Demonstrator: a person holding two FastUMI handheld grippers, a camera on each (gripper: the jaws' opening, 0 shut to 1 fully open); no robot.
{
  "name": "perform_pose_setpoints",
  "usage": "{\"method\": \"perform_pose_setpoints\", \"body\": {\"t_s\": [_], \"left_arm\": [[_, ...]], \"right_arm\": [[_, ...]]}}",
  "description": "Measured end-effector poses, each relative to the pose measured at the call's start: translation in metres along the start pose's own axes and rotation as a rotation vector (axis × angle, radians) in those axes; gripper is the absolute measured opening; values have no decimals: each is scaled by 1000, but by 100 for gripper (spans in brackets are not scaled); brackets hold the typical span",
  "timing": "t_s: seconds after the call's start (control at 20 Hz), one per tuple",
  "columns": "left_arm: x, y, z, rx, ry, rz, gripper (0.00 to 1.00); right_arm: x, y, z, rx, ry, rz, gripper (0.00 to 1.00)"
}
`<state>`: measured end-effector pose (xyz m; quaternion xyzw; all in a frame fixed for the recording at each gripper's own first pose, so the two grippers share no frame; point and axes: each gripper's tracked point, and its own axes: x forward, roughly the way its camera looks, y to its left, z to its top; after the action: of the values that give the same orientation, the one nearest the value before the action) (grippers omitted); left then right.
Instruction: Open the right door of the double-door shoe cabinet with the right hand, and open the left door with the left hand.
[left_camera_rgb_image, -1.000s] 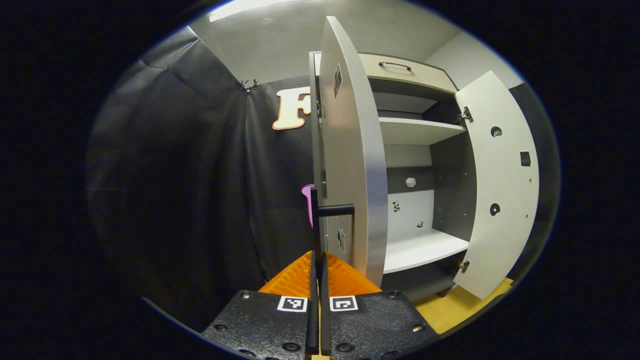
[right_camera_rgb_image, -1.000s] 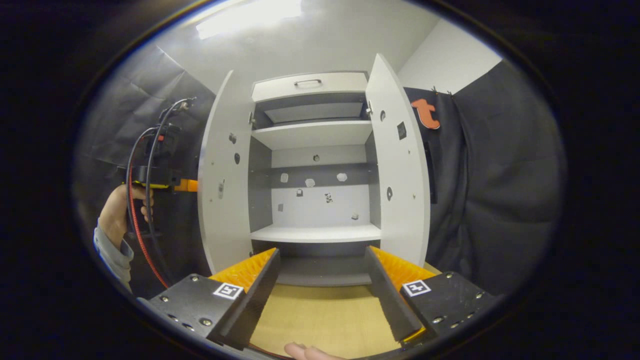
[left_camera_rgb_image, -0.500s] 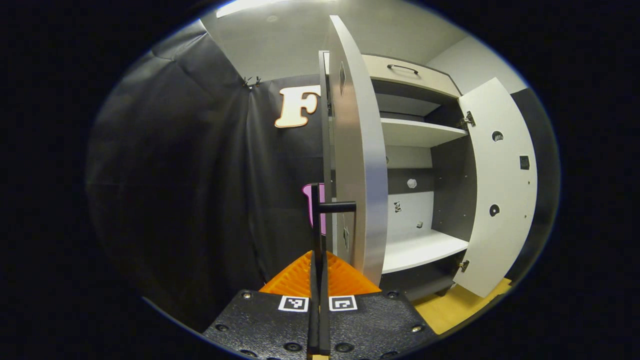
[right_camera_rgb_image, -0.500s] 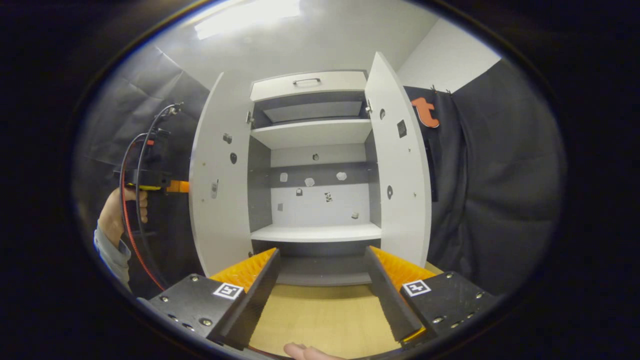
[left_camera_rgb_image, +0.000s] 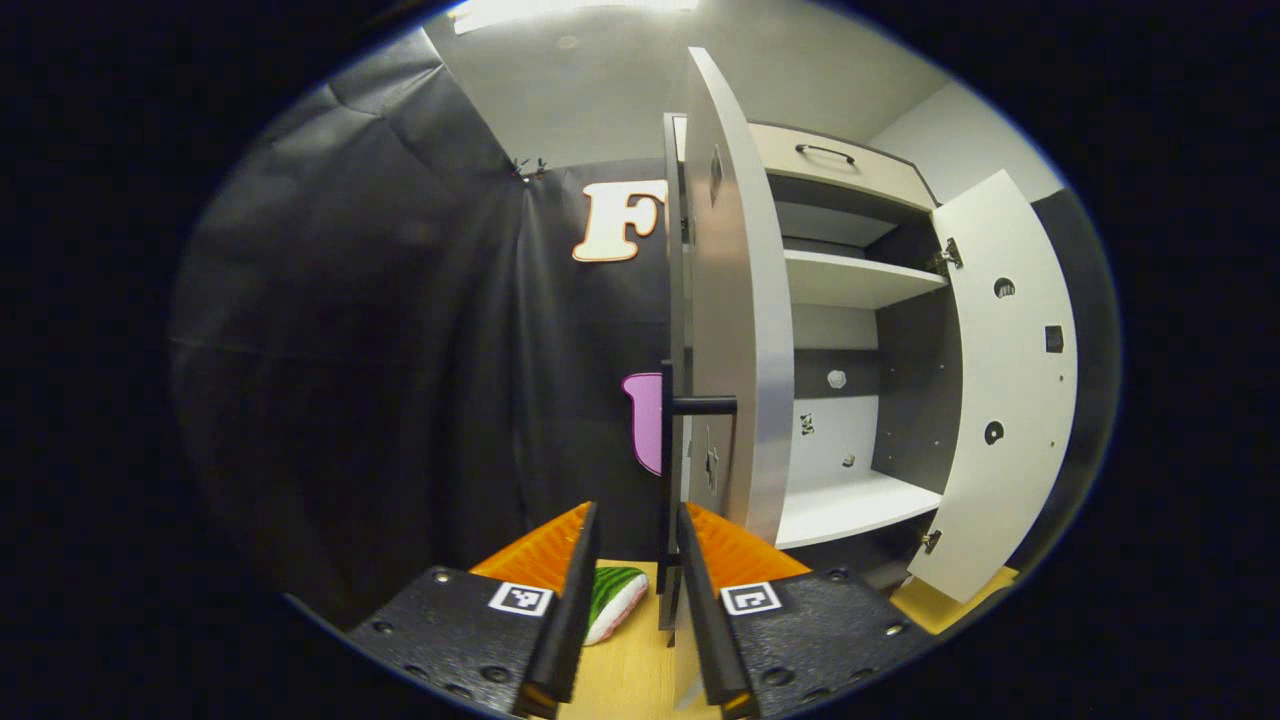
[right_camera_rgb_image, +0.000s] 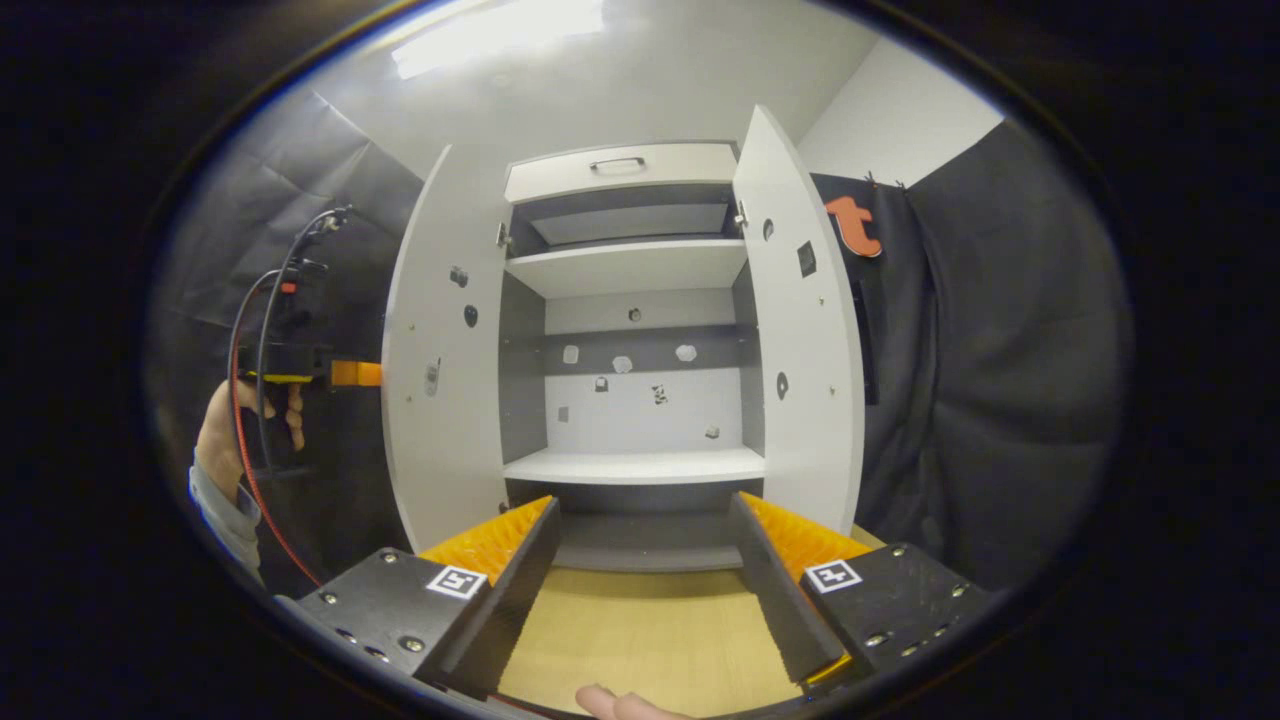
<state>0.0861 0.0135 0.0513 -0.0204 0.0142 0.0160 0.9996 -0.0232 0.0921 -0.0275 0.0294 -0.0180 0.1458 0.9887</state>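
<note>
So the left gripper (left_camera_rgb_image: 632, 590) just let go: its fingers now sit parted around the black bar handle (left_camera_rgb_image: 667, 500) of the pale grey left door (left_camera_rgb_image: 735, 330). Right gripper (right_camera_rgb_image: 645, 585) gapes empty too. Probably both doors done.

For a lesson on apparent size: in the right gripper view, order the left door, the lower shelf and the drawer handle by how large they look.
1. left door
2. lower shelf
3. drawer handle

The door stands nearer the camera, which enlarges it.
</note>
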Motion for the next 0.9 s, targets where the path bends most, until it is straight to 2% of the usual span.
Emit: {"method": "perform_pose_setpoints", "body": {"t_s": [0.05, 0.1, 0.2, 0.4, 0.7, 0.9], "left_arm": [[-3, -2, 0, -7, -5, -1, 65], [-8, -3, 0, -6, -6, 5, 74], [-16, -1, -2, -2, -2, 2, 78], [-32, -7, -5, -23, -3, 4, 96], [-53, -9, -22, -16, 13, 51, 95], [-63, -16, -34, -65, 1, 75, 94]], "right_arm": [[-1, -1, 0, 0, -2, -2, 100], [-1, -1, 1, 2, -4, -4, 100], [-2, -2, 2, 3, -7, -5, 100], [-3, -4, 3, 5, -6, -7, 100], [-5, -11, 3, 13, -12, -10, 100], [1, -17, -3, 23, -1, -18, 100]]}}
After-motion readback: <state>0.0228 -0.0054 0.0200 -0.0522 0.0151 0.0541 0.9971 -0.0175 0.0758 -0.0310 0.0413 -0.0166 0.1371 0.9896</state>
